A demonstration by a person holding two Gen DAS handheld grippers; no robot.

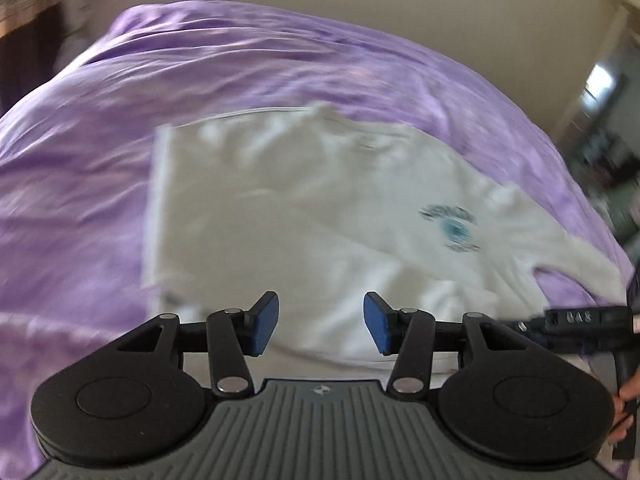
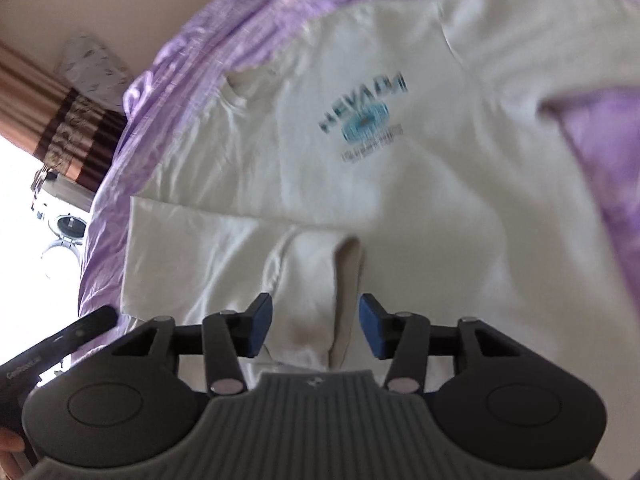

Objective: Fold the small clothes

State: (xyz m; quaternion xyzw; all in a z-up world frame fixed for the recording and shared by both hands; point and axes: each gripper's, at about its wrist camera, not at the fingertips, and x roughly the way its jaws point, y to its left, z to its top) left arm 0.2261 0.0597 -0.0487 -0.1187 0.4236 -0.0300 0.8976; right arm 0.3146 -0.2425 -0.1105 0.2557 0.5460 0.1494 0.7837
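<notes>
Shirt (image 2: 360, 184) flat on purple sheet (image 1: 80, 184), soft, limp, light. I'd pinch near folded edge. Left gripper (image 1: 320, 326) half open, empty. Right gripper (image 2: 316, 330) half open, straddling fold, not pinching.

Soft daylight filled both views, bright but even, with no hard shadows — only faint grey creases on the white shirt (image 2: 304, 184) and the purple bedspread (image 1: 100, 168). In the right wrist view a window (image 2: 16, 184) at the far left was blown out to pure white. Motion blur smeared the cloth in both pictures, and the shirt's blue print (image 2: 366, 120) was hardly legible. The near blue pads (image 1: 266, 324) stayed sharp. Fisheye distortion bowed the bedspread's edges and curved the walls — the corners fell to black.
</notes>
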